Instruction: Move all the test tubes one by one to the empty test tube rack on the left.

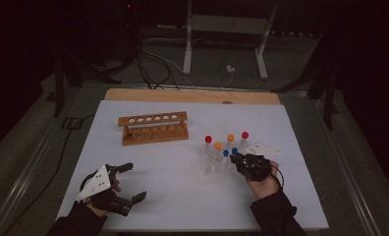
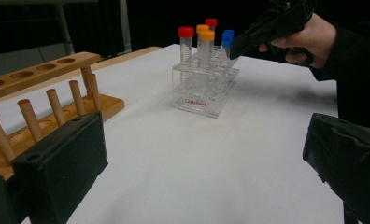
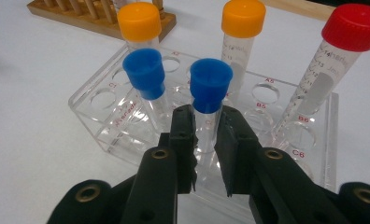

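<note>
While my jaws stand on either side of it, here is how things lie:
Right gripper (image 3: 206, 154): my jaws closed on the blue-capped tube (image 3: 209, 100), just below its cap.
Tube: upright in the clear rack (image 1: 208, 167), toward the table's (image 1: 173, 196) right edge.
Neighbours: a second blue-capped tube (image 3: 145, 81) just beside it.
Left gripper (image 1: 128, 183): my jaws spread wide, grasping nothing, near the table's front left corner.
Wooden rack (image 1: 153, 129): toward the table's far edge.

Dim, dark-edged high view; gripper views brighter, perhaps slightly soft
</note>
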The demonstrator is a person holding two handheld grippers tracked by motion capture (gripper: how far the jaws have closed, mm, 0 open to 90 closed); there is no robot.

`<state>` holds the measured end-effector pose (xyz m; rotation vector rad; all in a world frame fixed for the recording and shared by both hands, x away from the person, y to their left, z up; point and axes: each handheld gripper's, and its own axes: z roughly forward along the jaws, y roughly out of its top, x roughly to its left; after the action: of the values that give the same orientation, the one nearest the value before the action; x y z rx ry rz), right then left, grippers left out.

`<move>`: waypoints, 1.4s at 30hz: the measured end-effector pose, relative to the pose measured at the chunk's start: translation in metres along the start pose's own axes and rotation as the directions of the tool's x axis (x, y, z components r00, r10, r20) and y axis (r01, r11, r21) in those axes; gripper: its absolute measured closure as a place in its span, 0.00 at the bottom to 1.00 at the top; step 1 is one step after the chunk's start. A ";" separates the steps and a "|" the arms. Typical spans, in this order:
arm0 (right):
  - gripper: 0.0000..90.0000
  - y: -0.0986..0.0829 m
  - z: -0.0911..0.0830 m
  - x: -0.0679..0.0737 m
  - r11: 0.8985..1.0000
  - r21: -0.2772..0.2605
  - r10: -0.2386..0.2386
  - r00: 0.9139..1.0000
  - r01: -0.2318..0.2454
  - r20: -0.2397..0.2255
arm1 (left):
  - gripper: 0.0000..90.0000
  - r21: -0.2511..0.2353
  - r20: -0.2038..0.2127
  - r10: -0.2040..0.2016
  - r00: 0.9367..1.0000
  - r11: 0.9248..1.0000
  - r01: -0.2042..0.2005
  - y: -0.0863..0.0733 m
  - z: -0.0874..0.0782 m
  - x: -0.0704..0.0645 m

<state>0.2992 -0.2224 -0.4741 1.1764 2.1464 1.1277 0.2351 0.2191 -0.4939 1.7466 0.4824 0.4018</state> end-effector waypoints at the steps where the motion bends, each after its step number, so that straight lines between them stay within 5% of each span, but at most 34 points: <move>1: 0.86 0.000 -0.001 0.000 1.000 -0.003 0.004 1.000 -0.004 0.000 | 0.00 0.002 0.000 0.002 1.000 1.000 -0.002 0.000 0.000 0.000; 9: 0.86 0.008 -0.016 0.000 0.998 -0.057 -0.002 1.000 0.002 0.012 | 0.01 0.005 -0.002 0.004 1.000 1.000 -0.004 0.000 0.000 0.000; 23: 0.86 0.028 -0.067 0.007 0.987 -0.153 -0.044 0.998 0.050 0.043 | 0.01 0.018 -0.010 0.017 1.000 1.000 -0.017 0.000 0.001 -0.001; 32: 0.86 0.038 -0.084 0.028 0.980 -0.179 -0.092 0.995 0.084 -0.036 | 0.01 -0.033 -0.049 0.040 0.998 0.999 -0.042 0.001 -0.001 -0.001; 37: 0.86 0.038 -0.076 0.041 0.980 -0.168 -0.126 0.989 0.111 -0.083 | 0.01 -0.047 -0.103 0.031 0.994 0.998 -0.036 0.005 -0.003 -0.002; 42: 0.86 0.036 -0.064 0.054 0.980 -0.143 -0.153 0.980 0.135 -0.125 | 0.01 -0.027 -0.094 0.007 0.996 1.000 -0.010 0.009 -0.003 -0.003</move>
<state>0.2434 -0.1941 -0.4079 0.8927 2.1773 1.2966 0.2319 0.2185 -0.4839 1.7093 0.5346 0.4963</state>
